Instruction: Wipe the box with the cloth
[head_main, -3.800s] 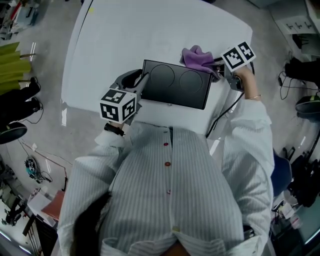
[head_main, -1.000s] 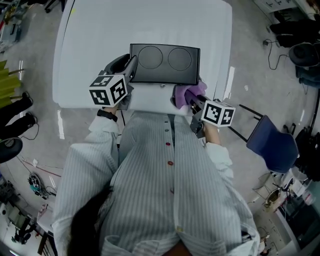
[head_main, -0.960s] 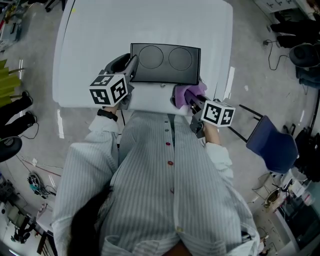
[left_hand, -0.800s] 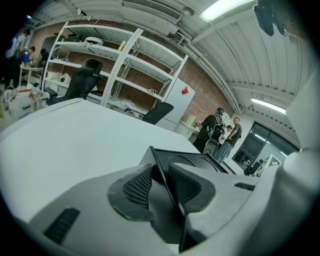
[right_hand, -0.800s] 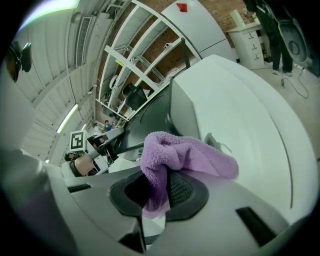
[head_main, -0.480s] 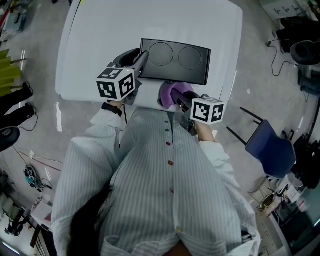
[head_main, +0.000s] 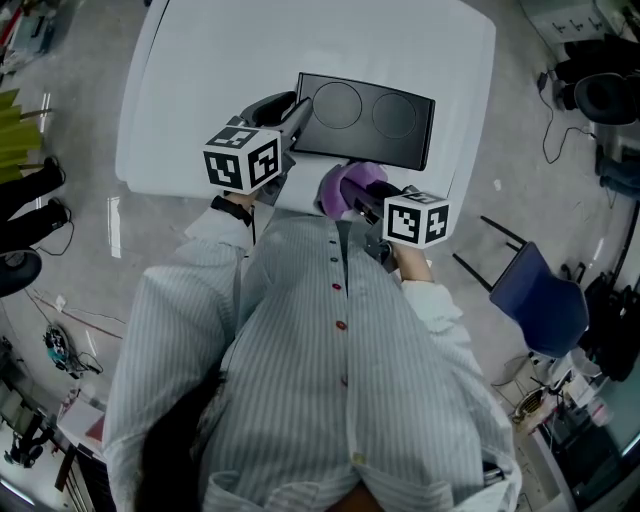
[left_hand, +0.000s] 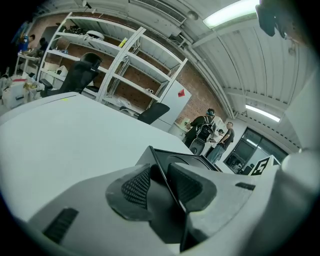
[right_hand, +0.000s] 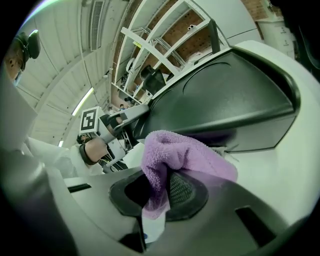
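Note:
The box (head_main: 365, 110) is white with a black top bearing two circles, and stands on a white table (head_main: 200, 80). My left gripper (head_main: 292, 118) is at the box's left edge. In the left gripper view the thin black top edge (left_hand: 161, 170) runs between the jaws of the left gripper (left_hand: 156, 176). They have just been opening, a gap shows beside the left pad (left_hand: 134, 187). My right gripper (head_main: 352, 192) is shut on a purple cloth (head_main: 340, 183). That cloth (right_hand: 185, 150) lies against the box's white near side (right_hand: 280, 170), under the black top (right_hand: 225, 95).
The table's near edge runs just under the box, close to the person's striped shirt (head_main: 330, 380). A blue chair (head_main: 540, 300) stands on the floor at right, with cables around it. Shelves (left_hand: 115, 65) and some people (left_hand: 207, 131) stand beyond the table.
The right gripper has carried the cloth leftward along the box's near side, from its right end to near the middle. The left gripper has stayed at the box's left edge.

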